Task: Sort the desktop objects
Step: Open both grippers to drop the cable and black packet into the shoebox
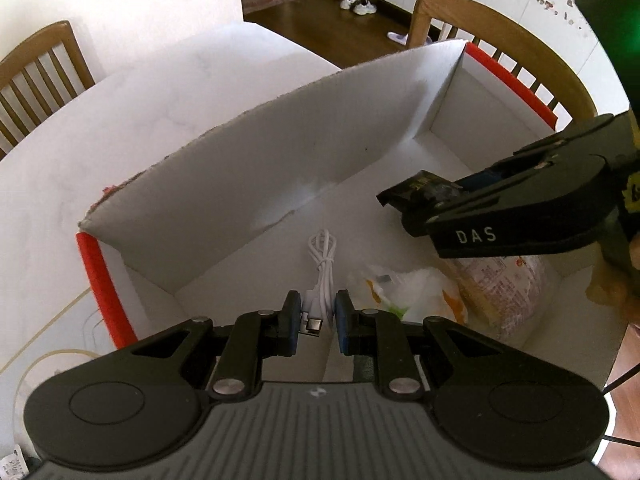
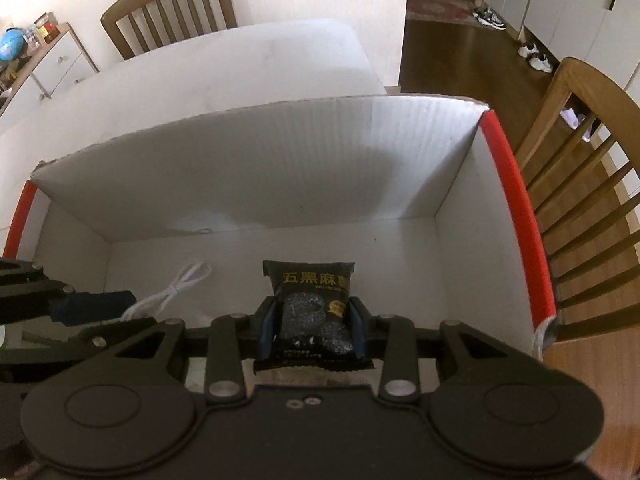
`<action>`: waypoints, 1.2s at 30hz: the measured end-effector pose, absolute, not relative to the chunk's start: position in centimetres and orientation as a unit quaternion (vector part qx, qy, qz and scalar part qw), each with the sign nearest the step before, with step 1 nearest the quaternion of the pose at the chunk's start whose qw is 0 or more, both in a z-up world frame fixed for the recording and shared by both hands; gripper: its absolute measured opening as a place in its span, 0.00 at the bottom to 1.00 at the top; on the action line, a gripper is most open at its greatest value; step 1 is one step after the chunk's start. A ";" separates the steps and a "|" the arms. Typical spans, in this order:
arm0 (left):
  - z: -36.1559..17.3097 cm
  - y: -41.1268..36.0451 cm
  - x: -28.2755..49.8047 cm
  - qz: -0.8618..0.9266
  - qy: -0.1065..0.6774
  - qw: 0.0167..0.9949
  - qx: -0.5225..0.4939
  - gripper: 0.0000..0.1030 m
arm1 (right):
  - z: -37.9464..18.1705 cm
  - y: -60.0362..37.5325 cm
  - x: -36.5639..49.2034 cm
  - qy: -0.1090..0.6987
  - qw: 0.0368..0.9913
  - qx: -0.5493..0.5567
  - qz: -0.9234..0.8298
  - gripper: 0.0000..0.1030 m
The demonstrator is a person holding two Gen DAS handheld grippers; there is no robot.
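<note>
A white cardboard box (image 1: 256, 160) with red rim edges stands on the white table; it also shows in the right wrist view (image 2: 240, 168). My left gripper (image 1: 317, 318) is shut on a coiled white USB cable (image 1: 322, 268) and holds it over the box's inside. The cable also shows in the right wrist view (image 2: 172, 290). My right gripper (image 2: 312, 324) is shut on a black snack packet (image 2: 312, 304) with gold characters, held above the box floor. The right gripper (image 1: 420, 204) comes in from the right in the left wrist view.
Plastic snack bags (image 1: 420, 288) lie on the box floor at the right. Wooden chairs (image 2: 580, 184) stand close behind and beside the table (image 1: 120, 120). A white cabinet (image 2: 52, 68) stands at far left.
</note>
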State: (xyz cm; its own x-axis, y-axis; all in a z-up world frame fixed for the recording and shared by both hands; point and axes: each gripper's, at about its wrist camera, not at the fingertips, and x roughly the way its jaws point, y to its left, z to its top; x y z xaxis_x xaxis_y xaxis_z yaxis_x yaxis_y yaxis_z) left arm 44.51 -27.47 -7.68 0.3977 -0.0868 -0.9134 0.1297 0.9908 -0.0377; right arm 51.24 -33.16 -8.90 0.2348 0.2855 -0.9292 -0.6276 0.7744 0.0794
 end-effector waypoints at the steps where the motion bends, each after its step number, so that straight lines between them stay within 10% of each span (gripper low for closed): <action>1: -7.8 -27.5 44.6 -0.066 0.547 0.834 0.019 0.16 | -9.1 -32.9 51.3 0.547 0.767 -0.162 0.294 0.35; 36: -4.9 -26.7 41.3 -0.083 0.521 0.849 -0.030 0.22 | -5.9 -35.2 49.8 0.533 0.775 -0.130 0.314 0.57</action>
State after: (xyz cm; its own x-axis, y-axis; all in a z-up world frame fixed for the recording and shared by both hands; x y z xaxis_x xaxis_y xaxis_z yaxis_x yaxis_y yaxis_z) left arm 41.28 -26.67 -4.91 0.4433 -0.1717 -0.8798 0.1099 0.9845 -0.1368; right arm 49.77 -35.23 -5.87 0.2358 0.3476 -0.9075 -0.6250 0.7693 0.1322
